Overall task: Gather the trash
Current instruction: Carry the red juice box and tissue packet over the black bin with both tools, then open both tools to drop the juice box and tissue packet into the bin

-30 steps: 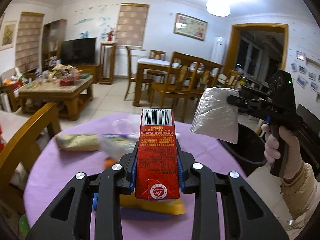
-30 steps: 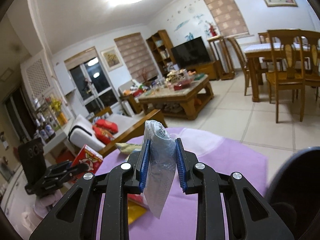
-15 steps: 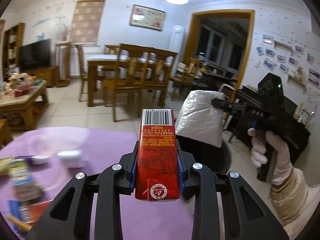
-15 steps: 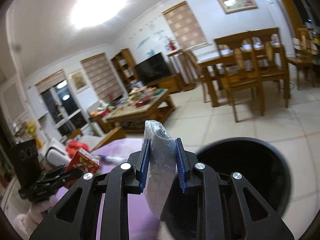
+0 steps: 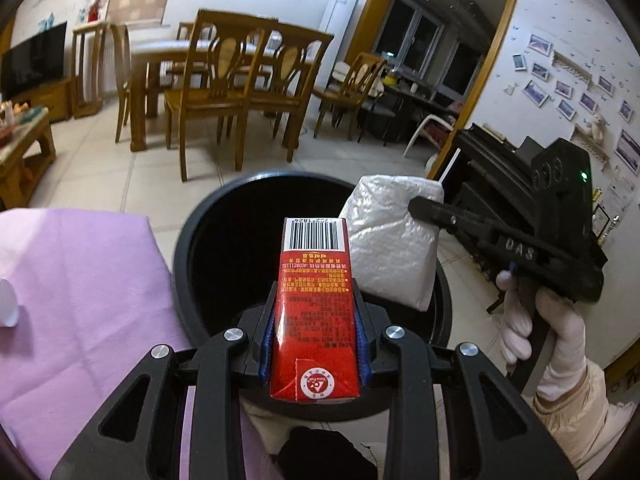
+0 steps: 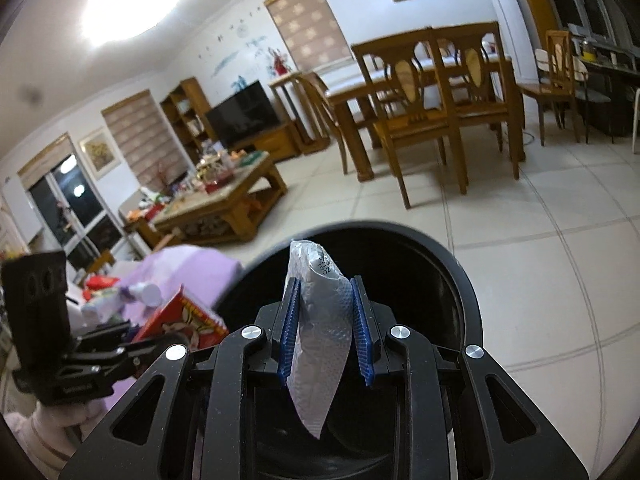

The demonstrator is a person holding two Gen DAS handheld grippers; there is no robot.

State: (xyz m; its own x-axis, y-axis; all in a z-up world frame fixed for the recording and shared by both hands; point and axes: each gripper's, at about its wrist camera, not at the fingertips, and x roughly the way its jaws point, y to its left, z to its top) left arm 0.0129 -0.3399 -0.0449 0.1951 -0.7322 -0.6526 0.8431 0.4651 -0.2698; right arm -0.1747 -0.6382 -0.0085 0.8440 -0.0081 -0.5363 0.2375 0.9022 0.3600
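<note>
the drop step is at hand: left hand-held gripper [image 5: 316,344] pinches a red carton [image 5: 314,312] over the black bin [image 5: 192,248]; right hand-held gripper [image 6: 325,332] pinches a silver packet [image 6: 320,340] above the bin too. next, both likely need to let go.

— Beyond the jaws? Wooden dining table [image 5: 160,50] ringed by wooden chairs [image 5: 212,96], far ahead on pale floor tiles [image 6: 540,216].

— And left of them? Purple tablecloth [image 5: 80,280] close by; further off, a cluttered coffee table [image 6: 224,196], a dark television [image 6: 244,118], shelving [image 6: 184,114].

— Upper right? Small framed photos [image 5: 560,92] across the wall.
</note>
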